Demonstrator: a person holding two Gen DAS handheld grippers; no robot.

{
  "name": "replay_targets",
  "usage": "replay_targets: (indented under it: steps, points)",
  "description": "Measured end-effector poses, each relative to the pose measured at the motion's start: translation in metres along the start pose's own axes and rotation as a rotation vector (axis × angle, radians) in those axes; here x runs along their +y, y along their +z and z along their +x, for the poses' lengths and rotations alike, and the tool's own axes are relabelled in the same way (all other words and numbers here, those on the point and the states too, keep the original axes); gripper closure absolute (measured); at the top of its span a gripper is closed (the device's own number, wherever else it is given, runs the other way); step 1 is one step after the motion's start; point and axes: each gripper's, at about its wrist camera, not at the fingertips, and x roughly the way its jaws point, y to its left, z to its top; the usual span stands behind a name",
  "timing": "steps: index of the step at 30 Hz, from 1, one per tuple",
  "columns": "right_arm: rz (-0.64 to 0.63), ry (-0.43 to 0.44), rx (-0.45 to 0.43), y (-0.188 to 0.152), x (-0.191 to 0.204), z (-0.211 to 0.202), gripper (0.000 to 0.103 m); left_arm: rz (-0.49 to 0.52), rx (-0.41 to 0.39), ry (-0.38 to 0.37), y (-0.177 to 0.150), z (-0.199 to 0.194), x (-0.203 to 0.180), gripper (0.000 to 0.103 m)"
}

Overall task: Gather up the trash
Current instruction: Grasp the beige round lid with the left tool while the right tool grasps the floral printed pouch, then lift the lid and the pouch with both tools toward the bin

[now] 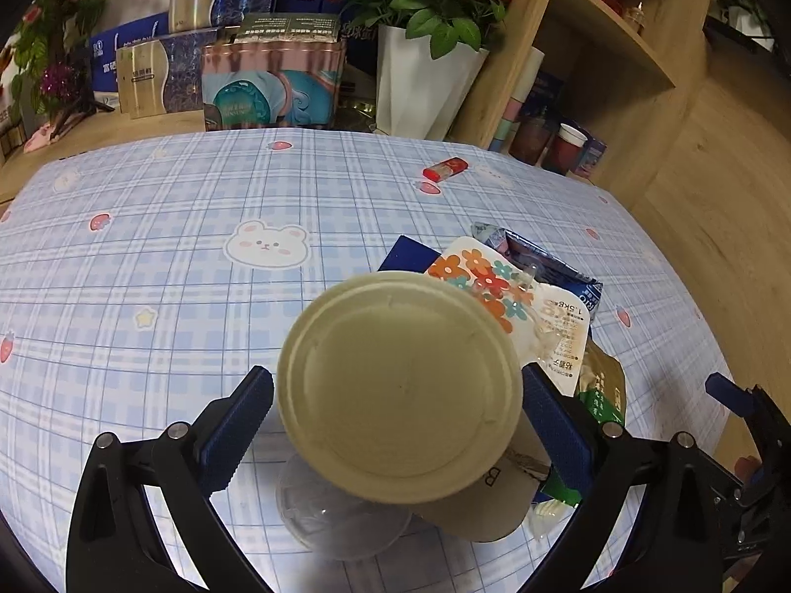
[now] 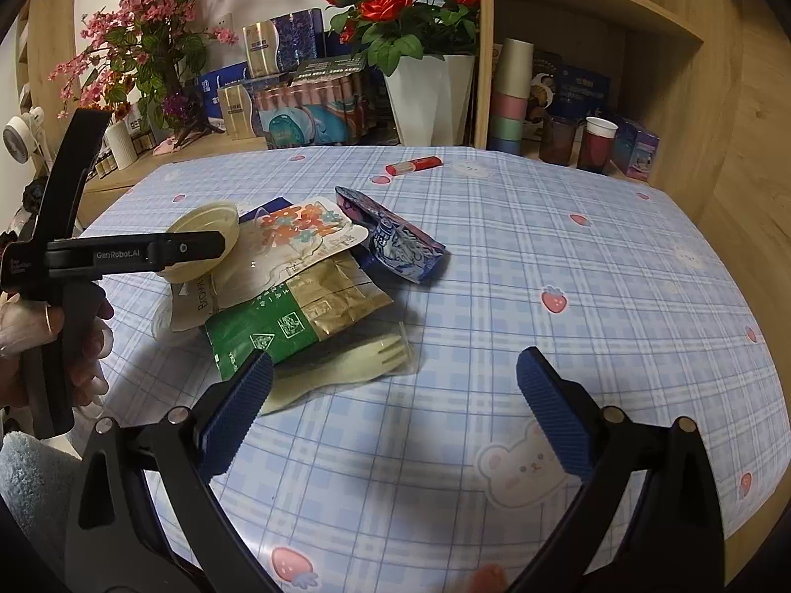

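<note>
A cream-lidded paper cup (image 1: 398, 385) lies tilted on a pile of trash, its lid toward the left wrist camera. My left gripper (image 1: 398, 375) straddles the lid with the pads close to its rim; a sliver of gap shows at the left pad, so it is open. From the right wrist view the left gripper (image 2: 217, 242) crosses the cup (image 2: 207, 232) from the left. The pile holds a floral white pouch (image 2: 296, 232), a blue foil packet (image 2: 400, 242), a green and gold packet (image 2: 306, 316) and a wrapped fork (image 2: 356, 360). My right gripper (image 2: 395, 360) hovers open beside the fork, holding nothing.
A red wrapper (image 2: 413, 165) lies alone near the table's far edge. A clear dome lid (image 1: 341, 509) rests under the cup. Boxes, a white vase of roses (image 1: 420, 84) and a wooden shelf (image 2: 593, 10) with cups stand behind the plaid-covered table (image 2: 593, 272).
</note>
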Motion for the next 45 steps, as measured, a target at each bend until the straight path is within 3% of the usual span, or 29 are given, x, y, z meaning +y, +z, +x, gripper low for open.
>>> replay_targets:
  steps: [4,15,19,23,33,40,43,45]
  points:
    - [-0.013,0.024,-0.001,0.007,0.006,0.004,0.006,0.03,-0.009,0.006,-0.004,-0.006,0.001,0.02]
    - [0.007,0.163,-0.003,0.047,0.043,0.019,0.007,0.004,-0.092,0.034,-0.021,-0.06,0.035,0.021]
    - [0.038,0.205,0.029,0.058,0.056,0.039,0.024,-0.019,-0.113,0.042,-0.027,-0.075,0.049,0.021]
    - [0.178,0.227,0.094,0.06,0.052,0.065,0.026,-0.048,-0.131,0.038,-0.032,-0.087,0.062,0.021]
    - [0.3,0.177,0.117,0.064,0.038,0.096,0.027,-0.071,-0.153,0.017,-0.042,-0.098,0.075,0.021]
    - [0.279,0.152,0.125,0.071,0.042,0.11,0.028,-0.058,-0.166,0.005,-0.047,-0.104,0.07,0.021]
    - [0.237,0.158,0.133,0.074,0.047,0.11,0.062,-0.055,-0.171,0.007,-0.049,-0.107,0.069,0.021]
    - [0.227,0.151,0.13,0.076,0.05,0.104,0.068,-0.056,-0.178,0.011,-0.049,-0.111,0.069,0.021]
